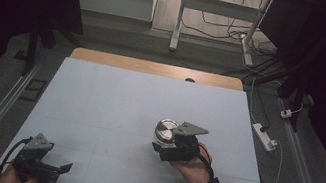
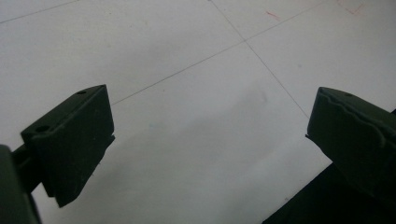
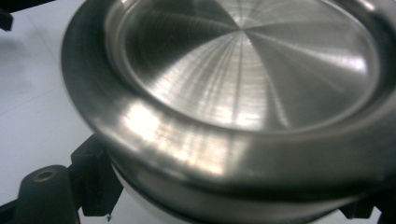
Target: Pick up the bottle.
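The right gripper (image 1: 168,143) clamps the steel bowl (image 1: 166,130) (tilted) near the white mat's (image 1: 113,103) middle; it should travel slowly, grip firm. The left gripper (image 1: 67,168) gapes empty.

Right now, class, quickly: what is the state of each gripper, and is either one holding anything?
Left gripper: open, nothing between its jaws, above the white table.
Right gripper: shut on the metal bowl, gripping its rim.
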A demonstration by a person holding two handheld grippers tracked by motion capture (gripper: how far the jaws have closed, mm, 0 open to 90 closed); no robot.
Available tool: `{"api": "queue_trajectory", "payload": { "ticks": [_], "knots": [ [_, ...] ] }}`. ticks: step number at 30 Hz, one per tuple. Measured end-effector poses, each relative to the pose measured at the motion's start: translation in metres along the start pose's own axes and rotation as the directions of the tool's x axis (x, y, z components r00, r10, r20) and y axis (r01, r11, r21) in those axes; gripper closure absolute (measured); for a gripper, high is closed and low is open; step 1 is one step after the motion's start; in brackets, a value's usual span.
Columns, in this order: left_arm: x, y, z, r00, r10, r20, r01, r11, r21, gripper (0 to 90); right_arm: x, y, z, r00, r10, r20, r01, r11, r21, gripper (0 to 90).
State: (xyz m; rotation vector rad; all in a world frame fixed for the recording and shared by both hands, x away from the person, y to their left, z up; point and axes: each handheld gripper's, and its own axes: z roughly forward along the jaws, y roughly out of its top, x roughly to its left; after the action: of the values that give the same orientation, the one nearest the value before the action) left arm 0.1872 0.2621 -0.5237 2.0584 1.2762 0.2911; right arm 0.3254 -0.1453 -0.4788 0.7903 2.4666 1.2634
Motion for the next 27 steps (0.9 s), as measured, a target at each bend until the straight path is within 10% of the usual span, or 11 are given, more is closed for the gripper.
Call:
{"api": "queue_trajectory", "payload": {
  "ticks": [27],
  "knots": [
    [0.001,0.000,0.000,1.0000,-0.007,0.003,0.007,1.0000,0.000,1.6,0.049,0.006,0.017,0.9903,-0.081,-0.113,0.083,0.9964,0.015,14.7]
  ]
}}
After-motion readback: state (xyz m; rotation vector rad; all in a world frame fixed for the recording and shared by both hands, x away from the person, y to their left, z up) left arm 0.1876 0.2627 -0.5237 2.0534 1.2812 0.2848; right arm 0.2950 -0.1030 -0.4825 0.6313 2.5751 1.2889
